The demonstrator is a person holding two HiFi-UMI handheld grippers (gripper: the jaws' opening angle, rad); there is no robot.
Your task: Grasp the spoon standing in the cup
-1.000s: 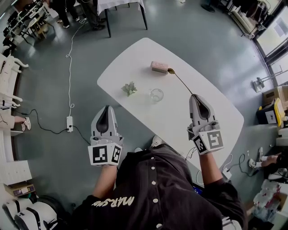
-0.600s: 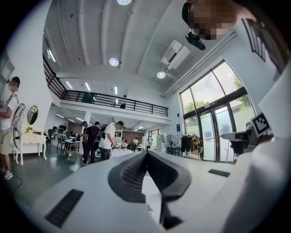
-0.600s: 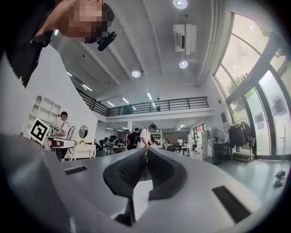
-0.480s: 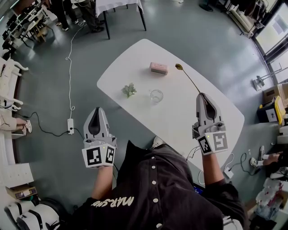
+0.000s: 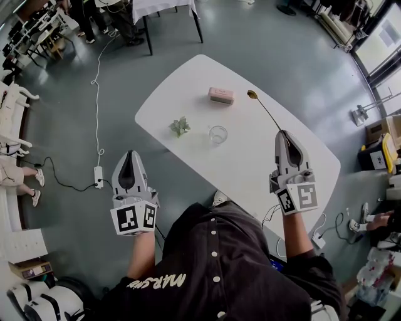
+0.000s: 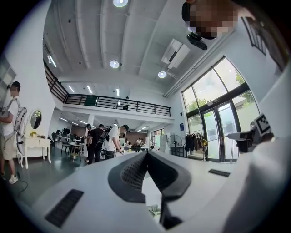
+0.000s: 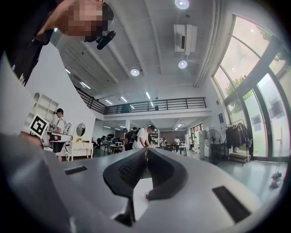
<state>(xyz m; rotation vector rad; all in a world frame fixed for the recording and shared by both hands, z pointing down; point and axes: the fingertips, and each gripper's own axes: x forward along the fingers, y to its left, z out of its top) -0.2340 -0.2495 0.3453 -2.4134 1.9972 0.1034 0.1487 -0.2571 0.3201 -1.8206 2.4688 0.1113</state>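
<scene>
A long thin spoon point(image 5: 265, 113) sticks out of my right gripper point(image 5: 283, 133), which is shut on its handle end; its bowl point(image 5: 252, 94) hangs in the air over the far right of the white table point(image 5: 182, 81). The clear glass cup point(image 5: 218, 134) stands empty on the table, left of the spoon and apart from it. My left gripper point(image 5: 130, 153) hovers over the floor off the table's left edge, jaws together with nothing between them. In the left gripper view the left gripper point(image 6: 146, 154) points level across the room, and in the right gripper view so does the right gripper point(image 7: 146, 150).
A pink box point(image 5: 221, 95) lies beyond the cup, and a small green plant piece point(image 5: 180, 125) sits to the cup's left. On the floor at left are a power strip point(image 5: 97, 172) and its cable. Another table point(image 5: 166, 7) and people stand far off.
The left gripper has drifted left, away from the table edge. The right gripper has shifted a little to the right with the spoon, whose bowl now sits further right of the pink box.
</scene>
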